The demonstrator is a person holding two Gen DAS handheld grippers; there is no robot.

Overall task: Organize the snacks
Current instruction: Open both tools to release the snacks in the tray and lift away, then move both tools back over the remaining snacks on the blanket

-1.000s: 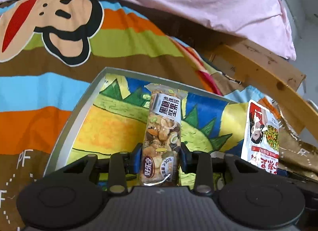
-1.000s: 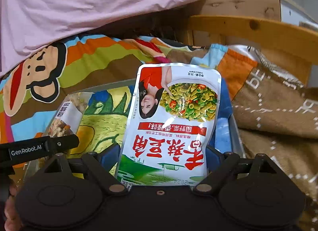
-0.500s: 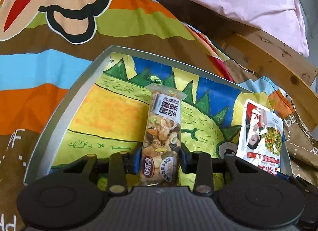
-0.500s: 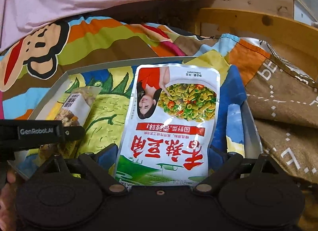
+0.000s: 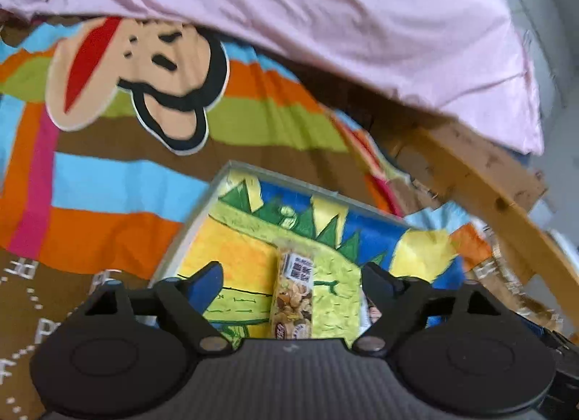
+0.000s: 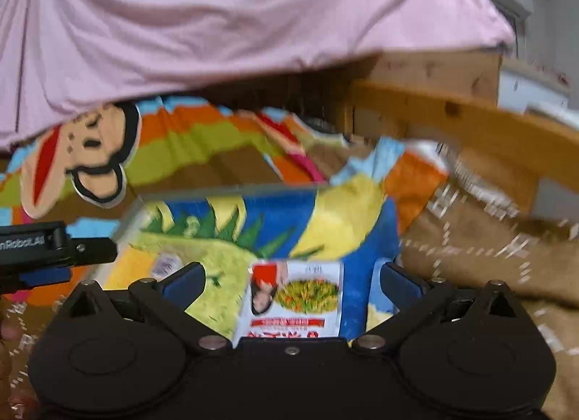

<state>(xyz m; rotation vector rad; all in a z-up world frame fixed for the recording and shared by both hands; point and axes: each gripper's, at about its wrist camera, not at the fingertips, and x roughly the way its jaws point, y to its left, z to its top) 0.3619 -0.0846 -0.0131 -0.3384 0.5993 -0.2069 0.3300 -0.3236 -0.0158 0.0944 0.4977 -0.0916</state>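
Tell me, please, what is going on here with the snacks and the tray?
A person holding a gripper in each hand is organizing snacks into a tray with a bright cartoon lining, set on a striped blanket. The left gripper has just opened and the nut bar lies loose in the tray between its spread fingers. The right gripper has likewise just opened wide over the white snack pouch, which lies in the tray beside the bar. Neither snack is held now.
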